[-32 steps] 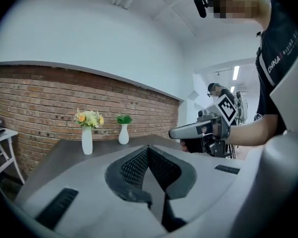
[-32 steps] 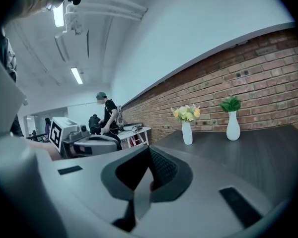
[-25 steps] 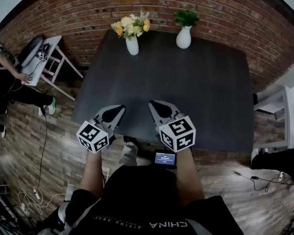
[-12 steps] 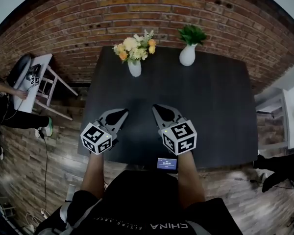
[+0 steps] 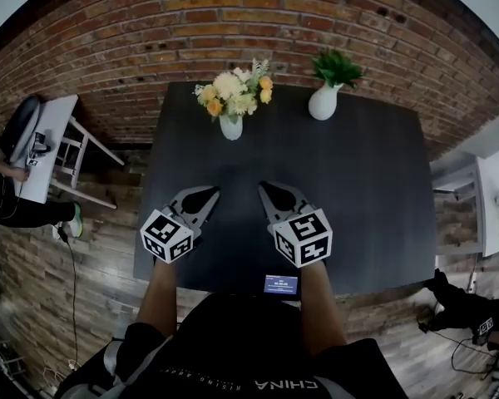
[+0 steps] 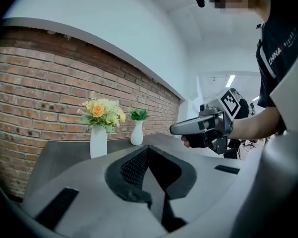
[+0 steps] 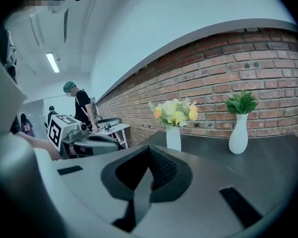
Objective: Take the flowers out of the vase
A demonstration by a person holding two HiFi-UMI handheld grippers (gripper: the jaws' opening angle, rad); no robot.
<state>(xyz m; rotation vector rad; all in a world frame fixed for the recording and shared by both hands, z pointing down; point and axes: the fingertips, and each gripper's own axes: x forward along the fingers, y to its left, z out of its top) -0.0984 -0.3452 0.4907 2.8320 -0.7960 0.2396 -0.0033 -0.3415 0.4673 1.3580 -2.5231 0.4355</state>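
A bunch of yellow, orange and white flowers (image 5: 233, 96) stands in a white vase (image 5: 230, 127) at the far left of the dark table (image 5: 366, 189). The left gripper view shows the flowers (image 6: 102, 112) and vase (image 6: 98, 142) ahead to its left. In the right gripper view the flowers (image 7: 175, 112) sit in the vase (image 7: 173, 138) straight ahead. My left gripper (image 5: 209, 191) and right gripper (image 5: 264, 187) hover side by side over the table's near half, well short of the vase. Both are shut and hold nothing.
A second white vase (image 5: 323, 103) with a green plant (image 5: 337, 67) stands at the table's far right. A brick wall runs behind the table. A white stool (image 5: 46, 144) and a person stand at the left; white furniture (image 5: 492, 198) is at the right.
Both grippers have moved forward together from the table's near edge to over its near half, closer to the flower vase. Their jaws have stayed shut.
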